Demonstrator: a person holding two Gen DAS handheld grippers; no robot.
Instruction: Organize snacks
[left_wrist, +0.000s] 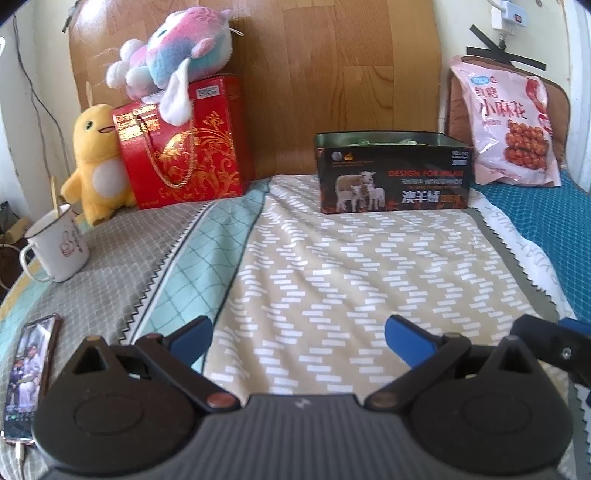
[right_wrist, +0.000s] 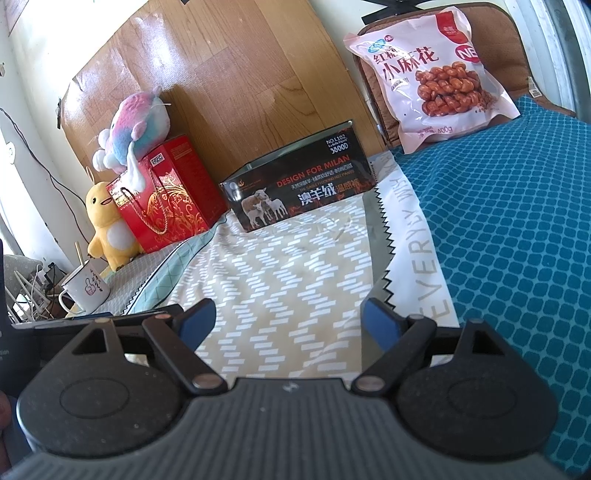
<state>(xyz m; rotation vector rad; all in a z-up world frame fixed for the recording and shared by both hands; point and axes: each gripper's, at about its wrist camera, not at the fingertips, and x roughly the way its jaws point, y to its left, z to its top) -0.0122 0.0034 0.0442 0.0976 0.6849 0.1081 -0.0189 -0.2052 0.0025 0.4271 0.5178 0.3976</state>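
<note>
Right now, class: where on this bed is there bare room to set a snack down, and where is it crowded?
Free: the zigzag-patterned cloth between both open grippers and the black tin; also the blue quilt below the snack bag. Crowded: far-left corner with red box, plush toys, mug.

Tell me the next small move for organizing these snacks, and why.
Probably reach the right tool toward the pink snack bag. It leans upright beyond the open black tin, on that tool's side, and both tools, including the left tool, are open and empty.

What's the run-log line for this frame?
left gripper: open, empty | right gripper: open, empty | snack bag: leaning upright, untouched | tin box: open, on bed
</note>
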